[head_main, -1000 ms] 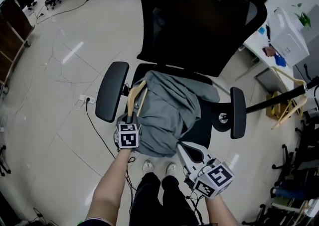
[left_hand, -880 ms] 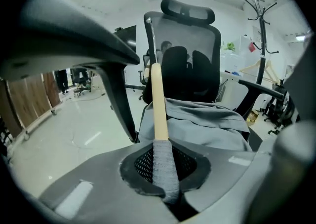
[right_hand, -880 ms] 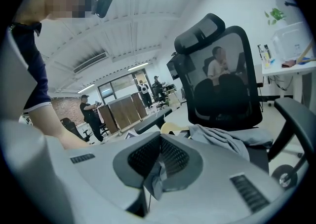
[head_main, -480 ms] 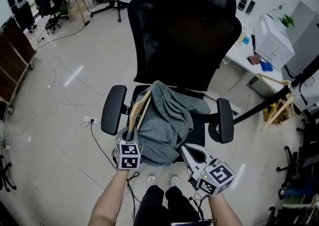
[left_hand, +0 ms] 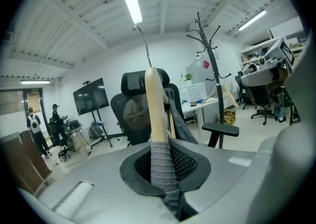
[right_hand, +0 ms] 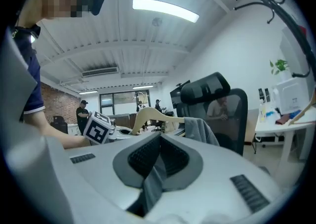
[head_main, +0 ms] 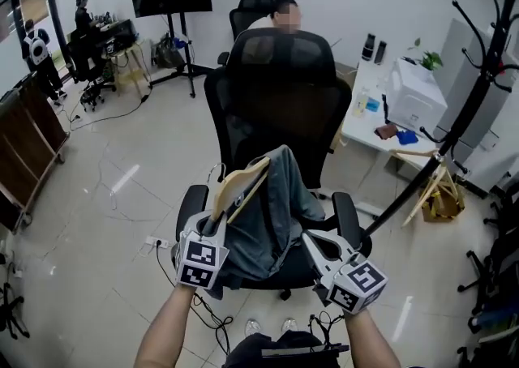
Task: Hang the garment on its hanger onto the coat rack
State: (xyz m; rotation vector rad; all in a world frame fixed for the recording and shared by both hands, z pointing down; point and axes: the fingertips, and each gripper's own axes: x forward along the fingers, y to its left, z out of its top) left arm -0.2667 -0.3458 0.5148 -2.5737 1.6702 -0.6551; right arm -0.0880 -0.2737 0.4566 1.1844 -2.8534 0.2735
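My left hand-held gripper (head_main: 215,227) pinches one end of the tilted hanger (head_main: 242,185), right hand-held gripper (head_main: 312,239) closed empty, so the garment (head_main: 280,204) mid-frame over the chair (head_main: 276,91) might slide off before the coat rack (head_main: 478,83).

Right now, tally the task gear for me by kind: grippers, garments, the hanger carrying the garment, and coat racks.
grippers: 2, left gripper and right gripper
garment: 1
hanger: 1
coat rack: 1
total: 5
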